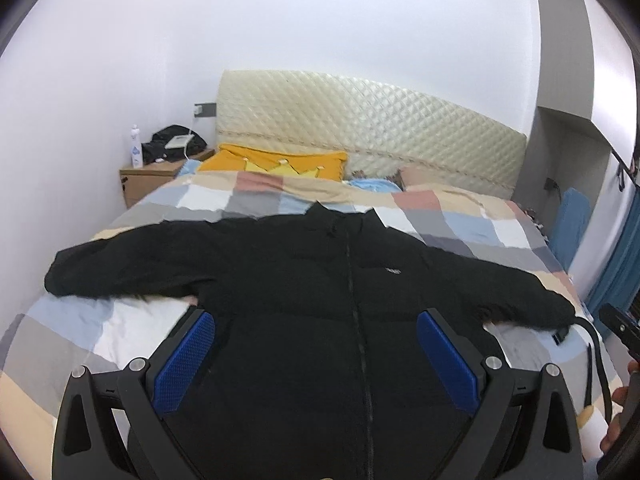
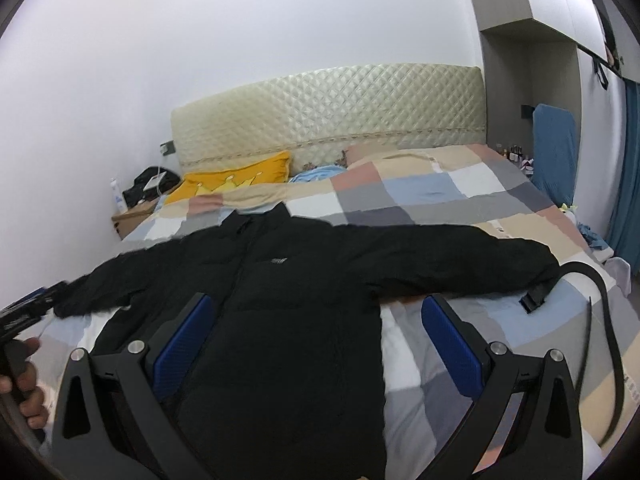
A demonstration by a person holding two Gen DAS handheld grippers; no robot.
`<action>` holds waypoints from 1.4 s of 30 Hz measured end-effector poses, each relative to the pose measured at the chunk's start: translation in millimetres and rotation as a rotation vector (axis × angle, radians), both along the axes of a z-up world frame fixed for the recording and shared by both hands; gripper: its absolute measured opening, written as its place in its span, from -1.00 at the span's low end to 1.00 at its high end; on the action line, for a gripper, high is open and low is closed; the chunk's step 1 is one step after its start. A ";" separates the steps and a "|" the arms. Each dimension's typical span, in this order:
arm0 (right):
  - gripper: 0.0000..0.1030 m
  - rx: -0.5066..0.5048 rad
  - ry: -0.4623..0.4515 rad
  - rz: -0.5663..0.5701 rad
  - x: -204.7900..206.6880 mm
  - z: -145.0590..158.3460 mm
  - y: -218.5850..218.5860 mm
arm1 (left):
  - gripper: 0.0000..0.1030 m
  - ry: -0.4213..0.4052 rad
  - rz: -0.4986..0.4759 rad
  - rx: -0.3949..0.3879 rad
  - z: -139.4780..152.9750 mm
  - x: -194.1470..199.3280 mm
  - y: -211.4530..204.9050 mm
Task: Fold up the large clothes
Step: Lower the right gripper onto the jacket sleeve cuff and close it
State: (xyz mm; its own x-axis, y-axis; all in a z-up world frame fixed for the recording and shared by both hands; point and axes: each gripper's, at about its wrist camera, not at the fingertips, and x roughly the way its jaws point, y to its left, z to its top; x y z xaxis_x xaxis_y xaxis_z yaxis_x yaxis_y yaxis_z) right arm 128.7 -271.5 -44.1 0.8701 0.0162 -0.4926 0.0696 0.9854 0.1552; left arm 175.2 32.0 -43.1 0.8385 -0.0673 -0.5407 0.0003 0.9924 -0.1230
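Lying flat and front-up on the bed [image 1: 80,320], the black jacket [image 1: 320,300] has both sleeves spread wide and no fold made yet, so the whole job appears to remain. The left claw [image 1: 316,344] and right claw [image 2: 316,332] hover wide apart, empty. A black strap [image 2: 536,300] beside the right cuff could snag.

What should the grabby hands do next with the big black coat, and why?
Probably the right gripper should reach for the right sleeve to fold it inward. The black jacket lies flat on the bed, sleeves spread, and both grippers, including the left gripper, are open and empty.
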 end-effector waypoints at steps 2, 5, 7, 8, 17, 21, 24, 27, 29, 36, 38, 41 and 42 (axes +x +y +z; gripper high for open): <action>1.00 -0.002 -0.012 -0.017 15.0 -8.3 -11.2 | 0.98 -0.003 0.006 -0.006 -4.4 5.7 3.4; 1.00 0.040 -0.027 -0.056 36.4 -23.3 -28.1 | 0.98 -0.005 0.001 -0.035 -18.0 12.4 8.1; 1.00 0.087 -0.035 -0.077 45.3 -32.1 -38.9 | 0.98 0.005 -0.001 -0.063 -30.4 16.0 11.0; 1.00 0.089 -0.034 -0.089 49.5 -35.4 -42.8 | 0.98 0.013 -0.004 -0.071 -35.6 17.0 12.3; 1.00 0.043 -0.036 -0.193 98.2 -55.7 -84.2 | 0.98 0.049 0.032 -0.076 -61.0 18.6 21.3; 1.00 0.067 -0.017 -0.182 118.7 -70.5 -97.7 | 0.98 0.032 0.055 -0.052 -62.1 13.6 21.6; 1.00 0.051 0.017 -0.179 130.6 -83.3 -108.4 | 0.98 0.021 0.055 -0.059 -61.2 8.6 22.8; 1.00 0.042 0.056 -0.172 138.1 -96.6 -119.7 | 0.98 0.009 0.072 -0.069 -60.8 3.7 26.1; 1.00 0.071 0.057 -0.174 139.0 -103.7 -130.3 | 0.98 0.011 0.077 -0.079 -61.2 3.6 28.1; 0.45 0.153 0.100 -0.188 144.8 -136.8 -164.2 | 0.98 0.040 0.092 -0.077 -69.3 10.8 30.0; 0.34 0.170 0.120 -0.188 149.2 -147.4 -173.0 | 0.98 0.045 0.097 -0.072 -71.3 12.1 29.3; 0.33 0.170 0.144 -0.178 156.8 -159.3 -181.0 | 0.98 0.047 0.100 -0.066 -73.8 12.9 28.6; 0.33 0.171 0.150 -0.178 159.5 -163.2 -184.2 | 0.98 0.049 0.103 -0.060 -74.8 13.6 27.8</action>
